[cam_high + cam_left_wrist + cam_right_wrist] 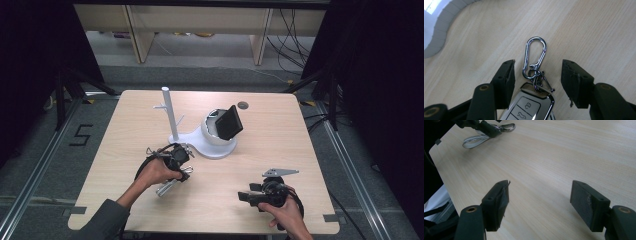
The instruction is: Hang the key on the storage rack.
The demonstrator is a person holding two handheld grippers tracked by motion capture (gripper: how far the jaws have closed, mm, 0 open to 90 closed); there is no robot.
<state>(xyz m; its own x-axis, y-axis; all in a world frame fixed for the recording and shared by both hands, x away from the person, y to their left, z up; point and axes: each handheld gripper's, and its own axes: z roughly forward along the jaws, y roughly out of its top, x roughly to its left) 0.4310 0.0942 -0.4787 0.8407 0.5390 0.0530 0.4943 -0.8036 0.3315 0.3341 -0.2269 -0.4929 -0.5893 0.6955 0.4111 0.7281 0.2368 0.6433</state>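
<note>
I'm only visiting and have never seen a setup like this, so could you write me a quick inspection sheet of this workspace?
Surface: pale wood-grain table, bare in front of the right gripper.
Job's things: silver car key fob with a chrome carabiner clip, lying flat on the table.
Clutter: white plastic stand with an upright peg and a bowl base bearing a tilted black panel.
Grippers: left gripper is open, its jaws either side of the fob's ring end; right gripper is open, nothing between its jaws.
Cables: black cable loops from the left gripper.
Surroundings: grey floor, wooden furniture legs, dark drapes.
</note>
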